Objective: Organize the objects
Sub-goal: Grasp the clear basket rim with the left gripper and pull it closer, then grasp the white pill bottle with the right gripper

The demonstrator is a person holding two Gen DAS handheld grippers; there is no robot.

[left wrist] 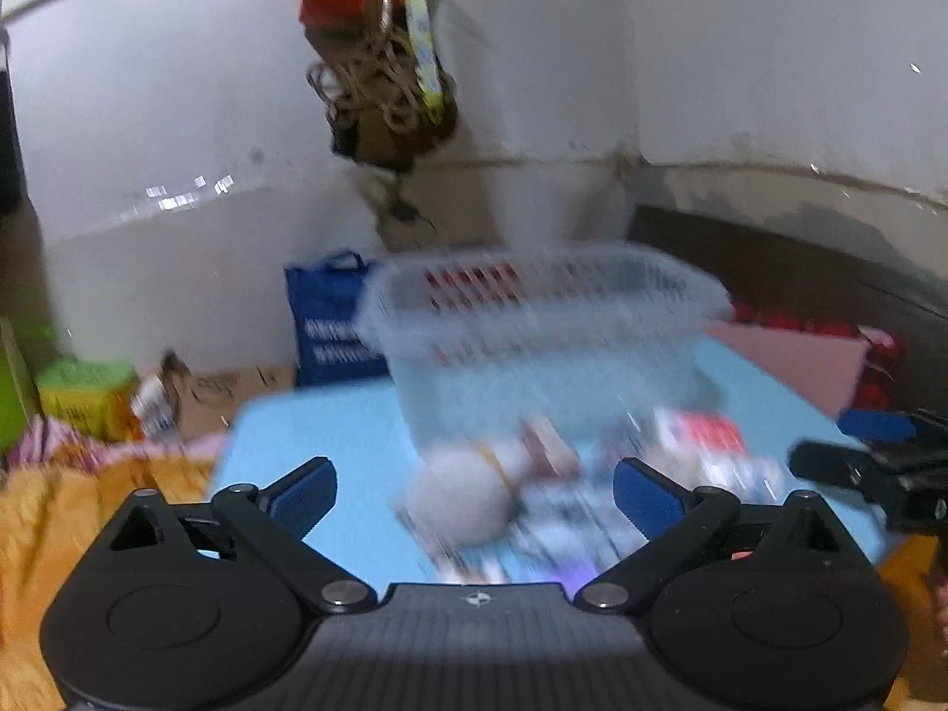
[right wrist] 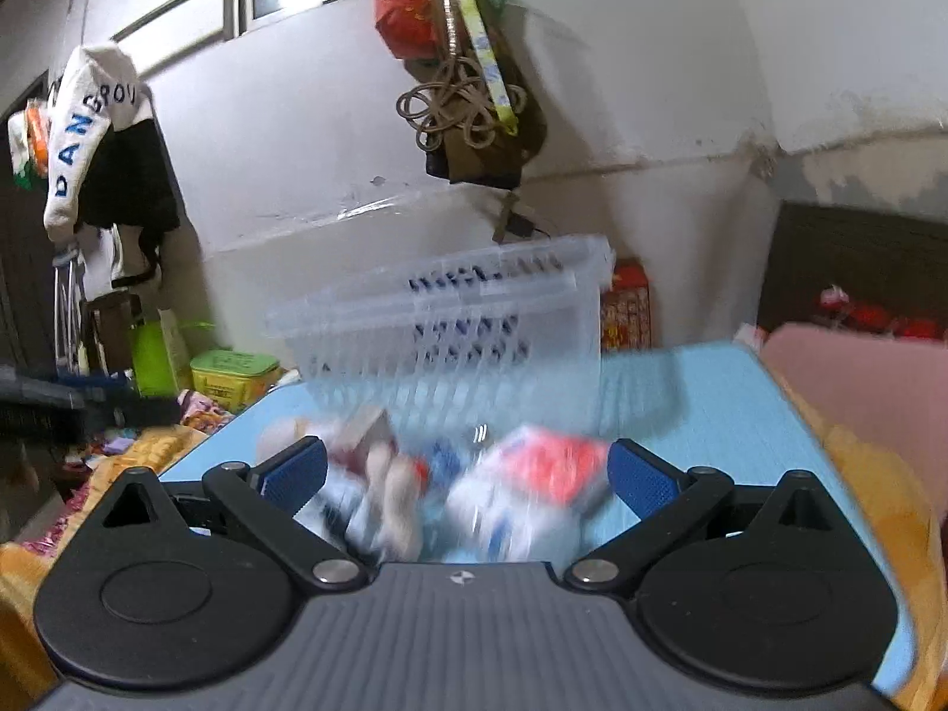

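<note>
Clear slatted basket [right wrist: 450, 320] stands at far side of blue worktop [right wrist: 699, 391]. Blurred pile of small packets [right wrist: 533, 474] lies in front of basket, directly ahead of right gripper [right wrist: 468, 468], nearer it. Left gripper [left wrist: 474, 492] faces pile too. Both grippers spread wide, holding nothing.

both wrist cameras sit low behind their own open blue-padded fingers and face forward over the light blue table [left wrist: 332, 426] toward the white wall. left wrist view: clear basket [left wrist: 533, 320] at 12 o'clock, near; right gripper [left wrist: 877, 468] at 3 o'clock. right wrist view: same basket [right wrist: 450, 326] at 12 o'clock, near. shared: table [right wrist: 699, 391], basket, blurred item pile [left wrist: 533, 497] [right wrist: 474, 492], hanging bag [left wrist: 385, 89] [right wrist: 474, 112].
</note>
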